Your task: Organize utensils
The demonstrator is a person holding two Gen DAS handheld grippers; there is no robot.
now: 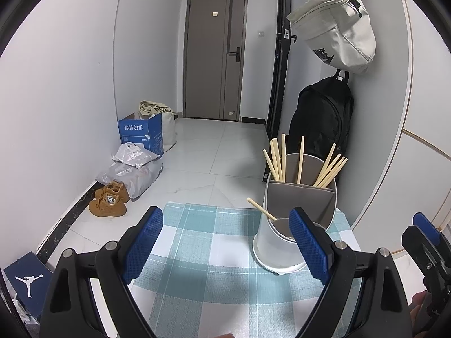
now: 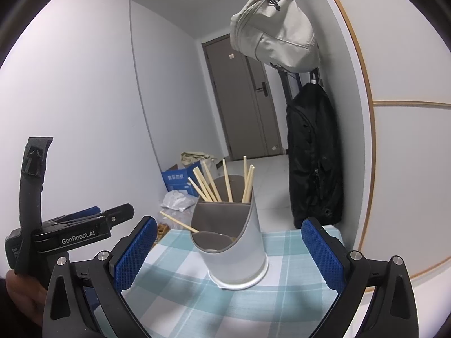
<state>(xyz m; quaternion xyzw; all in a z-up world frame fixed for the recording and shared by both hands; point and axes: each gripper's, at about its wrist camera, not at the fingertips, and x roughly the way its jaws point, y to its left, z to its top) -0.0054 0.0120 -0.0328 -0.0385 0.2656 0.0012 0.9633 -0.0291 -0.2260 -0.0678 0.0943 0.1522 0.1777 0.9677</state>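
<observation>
2 compartments make up the utensil holder (image 2: 234,242), a smooth white cylinder with a grey lining: a tall back half and a low, scooped front half. It stands upright on my bench (image 1: 214,253), toward the far right corner, on a woven cloth checked in teal, pale blue and white. In the tall back part a bunch of slim, pale wooden chopsticks (image 1: 277,159) fans out, leaning left and right. 1 more chopstick (image 1: 260,209) rests slanted in the low front cup, its tip pointing up and left over the rim.

My left claw (image 1: 225,250) is spread wide with nothing between its blue, dimpled rubber pads; the right-hand pad overlaps the holder's front cup in the left wrist view, but I cannot tell whether they touch. My right claw (image 2: 229,253) is likewise wide apart and empty, framing the holder from nearer to me.

Beyond the bench lie glossy white floor tiles, a blue cardboard box (image 1: 142,135), crumpled plastic mailers (image 1: 132,169) and tan suede boots (image 1: 108,201). A beige fabric bag (image 1: 336,28) and a black backpack (image 1: 321,118) hang on the right wall.
</observation>
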